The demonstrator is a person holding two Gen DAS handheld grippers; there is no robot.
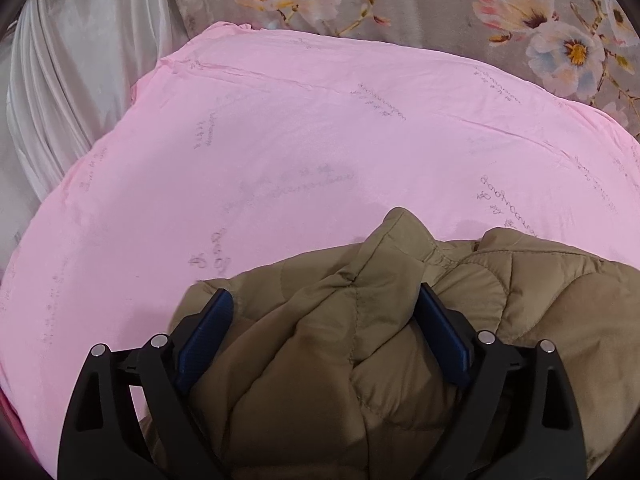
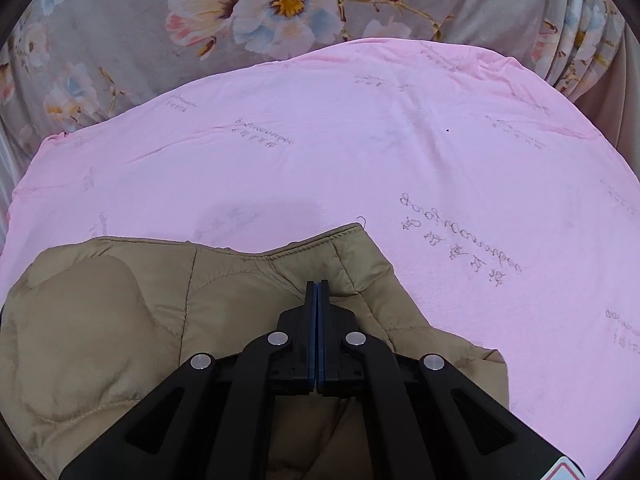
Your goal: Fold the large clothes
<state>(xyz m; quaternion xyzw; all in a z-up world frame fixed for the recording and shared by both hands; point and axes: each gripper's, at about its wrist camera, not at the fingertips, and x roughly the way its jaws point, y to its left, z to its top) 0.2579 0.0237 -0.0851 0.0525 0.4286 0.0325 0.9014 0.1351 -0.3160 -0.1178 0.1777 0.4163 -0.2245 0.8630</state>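
Observation:
A tan quilted puffer jacket lies bunched on a pink printed sheet. My left gripper is open, its blue pads standing either side of a raised fold of the jacket. In the right wrist view the jacket lies flatter, with a hemmed edge pointing away. My right gripper is shut, its pads pressed together over the jacket near that edge; I cannot tell whether fabric is pinched between them.
The pink sheet covers the work surface. Behind it hangs grey floral fabric, also in the left wrist view. A pale satin curtain hangs at the far left.

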